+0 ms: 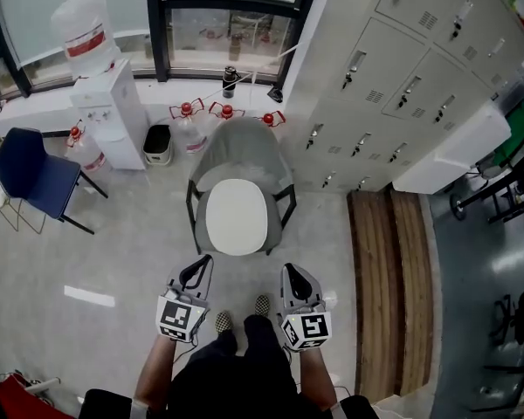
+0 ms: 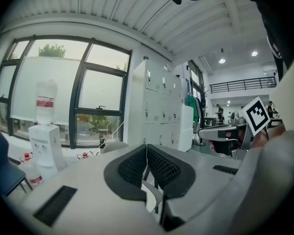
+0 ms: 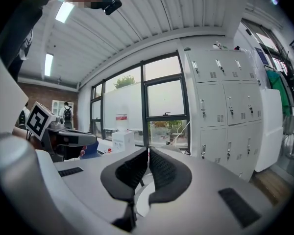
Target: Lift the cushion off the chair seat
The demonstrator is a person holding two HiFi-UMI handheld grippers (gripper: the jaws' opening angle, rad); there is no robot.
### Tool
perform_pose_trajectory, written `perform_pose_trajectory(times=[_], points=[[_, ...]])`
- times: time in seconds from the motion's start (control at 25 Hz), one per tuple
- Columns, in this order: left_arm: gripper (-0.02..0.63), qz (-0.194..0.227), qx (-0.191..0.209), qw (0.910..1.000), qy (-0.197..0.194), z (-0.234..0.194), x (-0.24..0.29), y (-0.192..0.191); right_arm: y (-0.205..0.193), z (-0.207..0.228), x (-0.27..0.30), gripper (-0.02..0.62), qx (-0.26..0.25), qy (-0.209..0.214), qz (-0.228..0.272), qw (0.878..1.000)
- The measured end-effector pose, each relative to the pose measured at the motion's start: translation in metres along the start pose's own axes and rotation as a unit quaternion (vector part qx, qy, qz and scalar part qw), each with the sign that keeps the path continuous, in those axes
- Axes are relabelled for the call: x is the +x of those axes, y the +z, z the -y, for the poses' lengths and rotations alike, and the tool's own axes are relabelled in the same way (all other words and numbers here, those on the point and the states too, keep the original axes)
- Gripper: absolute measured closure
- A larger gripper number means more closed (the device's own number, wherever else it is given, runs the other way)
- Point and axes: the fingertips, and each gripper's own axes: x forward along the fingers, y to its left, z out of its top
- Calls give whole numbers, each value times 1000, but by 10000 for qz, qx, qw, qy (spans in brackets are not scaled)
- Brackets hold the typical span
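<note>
A grey armchair (image 1: 237, 151) stands on the floor in front of me, and a white oval cushion (image 1: 236, 216) lies flat on its seat. In the head view both grippers hover short of the chair's front edge and touch nothing. My left gripper (image 1: 201, 264) is off the cushion's near left, and my right gripper (image 1: 292, 272) is off its near right. Each is shut with nothing between its pads. Beneath the closed tips of the left gripper (image 2: 146, 149) a strip of the cushion (image 2: 150, 196) shows. The right gripper (image 3: 148, 151) likewise has the cushion (image 3: 143, 202) below it.
A water dispenser (image 1: 107, 103) and a blue chair (image 1: 33, 175) stand to the left. Water bottles with red caps (image 1: 187, 112) and a black bin (image 1: 157, 143) sit behind the armchair by the window. Grey lockers (image 1: 402, 77) and a wooden strip (image 1: 391, 269) lie to the right.
</note>
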Motion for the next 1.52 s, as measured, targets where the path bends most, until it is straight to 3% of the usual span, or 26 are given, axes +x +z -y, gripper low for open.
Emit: perform_pose_trajectory(times=[0.28, 0.44, 0.8, 1.0, 1.12, 1.32, 1.52], points=[[586, -249, -46, 9996, 98, -24, 25, -17, -18, 13, 39, 563, 53, 66, -187, 9998], [587, -136, -57, 9997, 194, -39, 51, -26, -30, 34, 72, 563, -95, 128, -256, 9995], [588, -610, -118, 9978, 235, -63, 119, -73, -77, 78, 145, 563, -89, 266, -548, 9981], [588, -604, -256, 9972, 358, -77, 154, -110, -119, 89, 177, 563, -99, 408, -754, 9963], [588, -909, -263, 9948, 367, -80, 170, -140, -152, 97, 191, 563, -33, 489, -942, 9943], [587, -1090, -440, 9924, 367, -87, 195, -189, -206, 109, 212, 563, 124, 535, -1179, 9915], [586, -1369, -367, 9896, 239, -87, 216, -228, -250, 120, 225, 563, 203, 519, -1418, 9883]])
